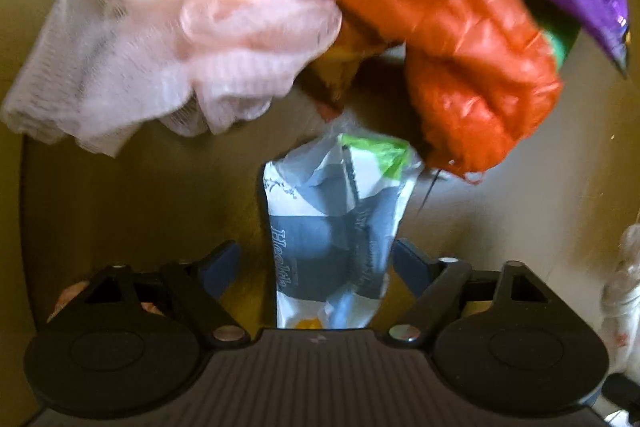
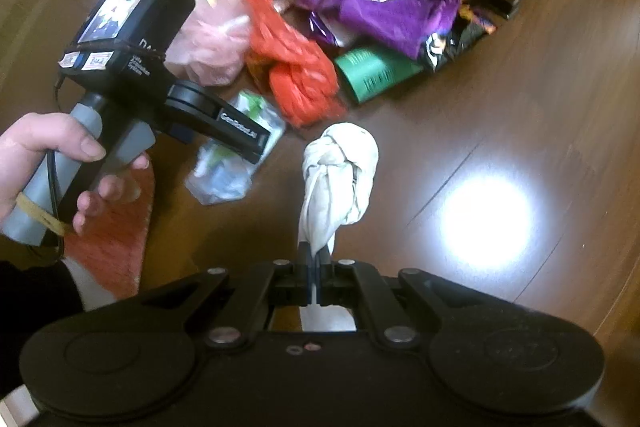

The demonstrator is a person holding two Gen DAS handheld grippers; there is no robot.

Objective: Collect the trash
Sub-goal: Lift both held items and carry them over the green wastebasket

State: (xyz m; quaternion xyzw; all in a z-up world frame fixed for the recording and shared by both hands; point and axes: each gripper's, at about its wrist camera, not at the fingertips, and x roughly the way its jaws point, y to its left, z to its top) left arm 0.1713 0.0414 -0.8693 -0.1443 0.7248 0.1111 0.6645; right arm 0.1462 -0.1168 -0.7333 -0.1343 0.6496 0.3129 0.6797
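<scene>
The dark wooden floor [image 2: 520,75] is carrying a trash heap around a knotted orange-red plastic bag [image 2: 296,67]. My left fingers [image 1: 316,267] are spread wide either side of a crumpled white-and-grey printed wrapper [image 1: 336,227] lying just below that bag; closing askew could be pinching only a slippery corner. My right fingers [image 2: 314,259] are clamping a knotted white plastic bag [image 2: 340,175], hanging beside the orange one.
</scene>
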